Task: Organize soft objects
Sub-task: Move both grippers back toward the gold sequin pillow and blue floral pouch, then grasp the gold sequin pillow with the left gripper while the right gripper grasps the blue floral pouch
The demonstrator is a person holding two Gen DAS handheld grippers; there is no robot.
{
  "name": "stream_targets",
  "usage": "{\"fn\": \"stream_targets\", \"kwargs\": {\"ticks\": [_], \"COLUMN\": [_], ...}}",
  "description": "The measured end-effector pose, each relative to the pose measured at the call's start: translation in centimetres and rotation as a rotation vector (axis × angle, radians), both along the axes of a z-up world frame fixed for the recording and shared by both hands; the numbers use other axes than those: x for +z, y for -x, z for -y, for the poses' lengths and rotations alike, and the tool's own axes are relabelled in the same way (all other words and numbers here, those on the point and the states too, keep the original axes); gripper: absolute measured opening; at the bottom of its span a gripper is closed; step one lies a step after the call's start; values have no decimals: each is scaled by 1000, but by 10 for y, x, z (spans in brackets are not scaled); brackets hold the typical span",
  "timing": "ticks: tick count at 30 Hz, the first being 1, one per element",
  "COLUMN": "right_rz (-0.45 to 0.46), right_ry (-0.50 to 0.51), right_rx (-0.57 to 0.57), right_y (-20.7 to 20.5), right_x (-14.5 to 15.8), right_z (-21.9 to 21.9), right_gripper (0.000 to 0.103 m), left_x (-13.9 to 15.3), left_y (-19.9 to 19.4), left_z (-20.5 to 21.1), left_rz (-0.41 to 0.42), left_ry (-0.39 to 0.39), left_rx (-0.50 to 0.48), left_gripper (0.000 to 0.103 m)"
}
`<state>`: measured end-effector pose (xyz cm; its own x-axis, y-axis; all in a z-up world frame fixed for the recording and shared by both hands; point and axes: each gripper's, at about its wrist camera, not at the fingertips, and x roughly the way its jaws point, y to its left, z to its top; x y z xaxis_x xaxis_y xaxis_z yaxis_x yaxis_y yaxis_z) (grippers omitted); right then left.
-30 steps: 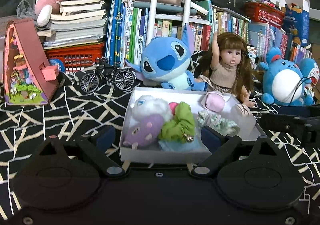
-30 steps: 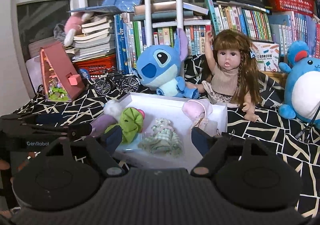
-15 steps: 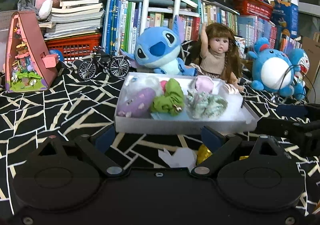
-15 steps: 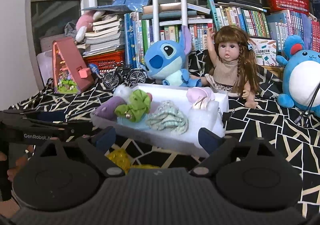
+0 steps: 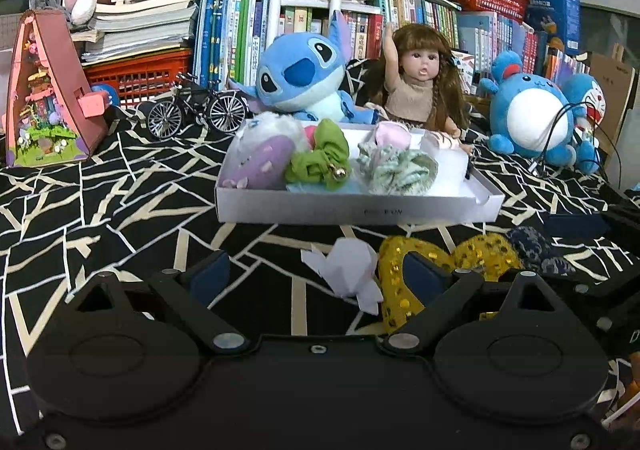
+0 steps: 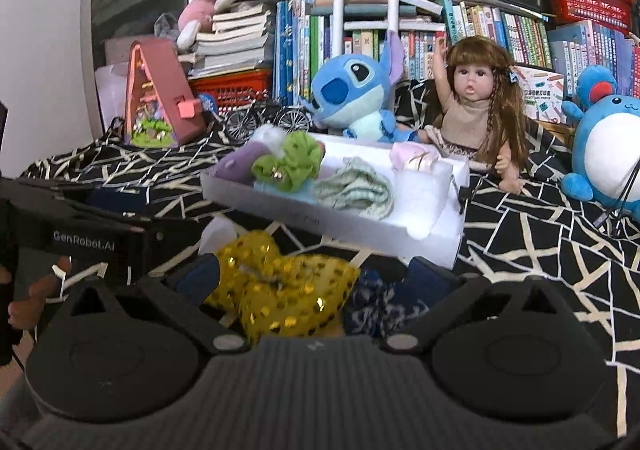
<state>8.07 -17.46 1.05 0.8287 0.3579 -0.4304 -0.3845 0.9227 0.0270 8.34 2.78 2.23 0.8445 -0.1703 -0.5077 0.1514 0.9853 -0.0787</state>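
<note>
A white box (image 5: 356, 210) (image 6: 320, 222) on the black patterned cloth holds a purple plush (image 5: 260, 164), a green scrunchie (image 5: 320, 162) (image 6: 290, 164), a mint striped scrunchie (image 5: 396, 168) (image 6: 354, 190) and a pink soft item (image 5: 394, 134). In front of the box lie a white crumpled piece (image 5: 348, 270), a gold sequined scrunchie (image 5: 440, 254) (image 6: 284, 290) and a dark blue patterned one (image 5: 536, 250) (image 6: 378, 306). My left gripper (image 5: 316, 276) is open over the white piece. My right gripper (image 6: 316, 278) is open around the gold scrunchie.
A Stitch plush (image 5: 304, 74), a doll (image 5: 420, 82), a blue round plush (image 5: 532, 114), a toy bicycle (image 5: 196, 110) and a pink toy house (image 5: 44, 98) stand behind the box, before shelves of books. The left gripper's body (image 6: 80, 234) shows at the right wrist view's left.
Both grippers have pulled back and dropped low from over the box. The white piece, gold and dark blue scrunchies in front of the box have come into view.
</note>
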Motion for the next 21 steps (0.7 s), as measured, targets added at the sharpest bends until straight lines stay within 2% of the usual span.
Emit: {"fn": "stream_targets", "kwargs": {"ticks": [9, 15, 21], "right_rz": [4, 21, 49], "right_ry": [57, 86, 103], "right_rx": [11, 12, -13], "right_y": [8, 12, 17], "right_x": [-13, -19, -17], "right_z": [-9, -12, -2], "right_gripper": [103, 103, 103], "left_x": [-10, -10, -7], "left_y": [-2, 0, 7], "left_z": [4, 8, 17], "left_rz": [-39, -55, -48], "left_ry": [22, 52, 74], "left_rx": [-20, -68, -126], "left_gripper": [92, 87, 87]}}
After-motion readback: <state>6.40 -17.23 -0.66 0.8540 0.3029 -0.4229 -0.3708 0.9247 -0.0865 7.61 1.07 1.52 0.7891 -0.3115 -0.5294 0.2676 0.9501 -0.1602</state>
